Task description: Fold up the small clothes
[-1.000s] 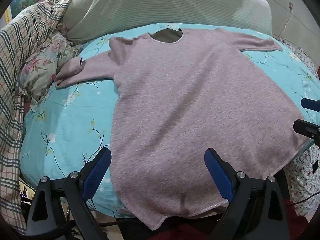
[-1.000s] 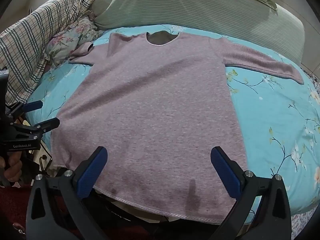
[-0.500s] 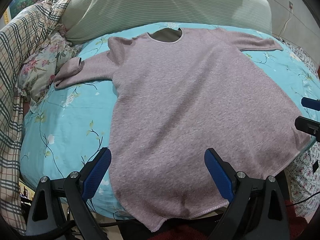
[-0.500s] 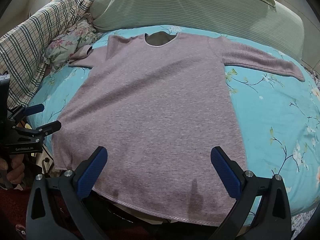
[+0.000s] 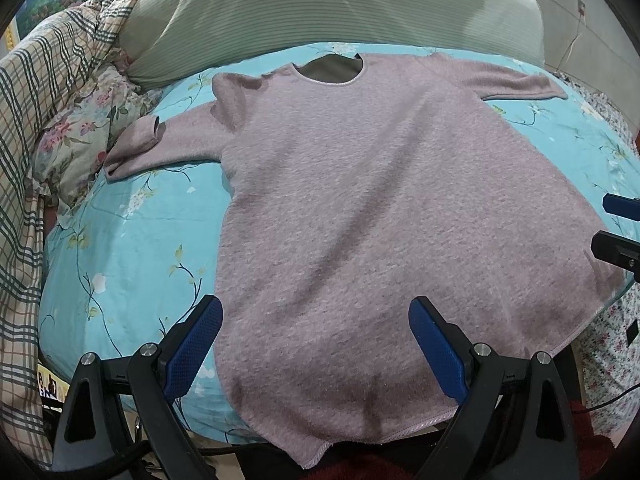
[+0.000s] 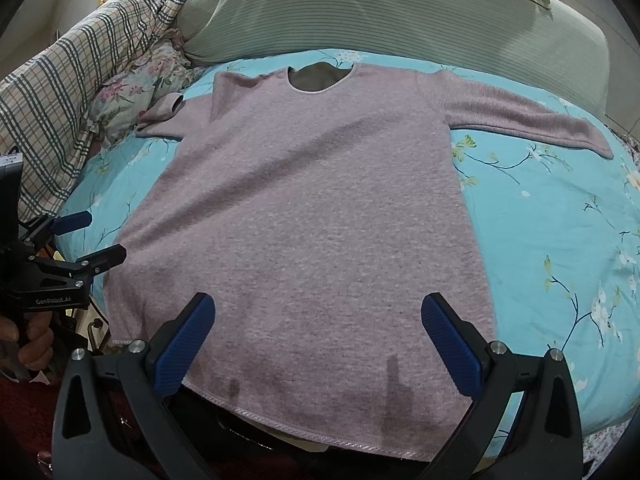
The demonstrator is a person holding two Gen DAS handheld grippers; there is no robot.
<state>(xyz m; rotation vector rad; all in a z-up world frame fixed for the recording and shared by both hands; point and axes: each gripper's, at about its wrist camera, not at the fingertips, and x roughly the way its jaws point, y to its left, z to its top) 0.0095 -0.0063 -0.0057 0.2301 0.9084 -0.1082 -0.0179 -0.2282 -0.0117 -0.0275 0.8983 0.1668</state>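
Little has shifted over the last second: both grippers have drawn back only slightly from the bed, and the garment lies as it did. That garment, a mauve knit top (image 5: 372, 216) with long sleeves, is spread flat and front-up on a turquoise floral sheet (image 5: 132, 248), neckline toward the far side, hem hanging just over the near edge of the mattress. Its left sleeve (image 5: 160, 146) runs out toward a floral pillow (image 5: 80, 136) with the cuff folded back on itself; its right sleeve (image 6: 520, 124) lies straight across the sheet. The left gripper (image 5: 316, 340) hovers above the hem near the top's left side with its blue-padded fingers (image 5: 196, 344) spread wide and nothing between them. The right gripper (image 6: 318, 340) hangs over the hem toward the right side, its jaws likewise wide apart and empty, with shadows falling on the fabric beneath. A hand (image 6: 28, 340) grips the left tool's handle at the edge of the right-wrist view. Behind the top sits a long green ribbed bolster (image 6: 400, 12), and a plaid blanket (image 5: 44, 92) is heaped at the left. No basket, bin or other container shows in either view.
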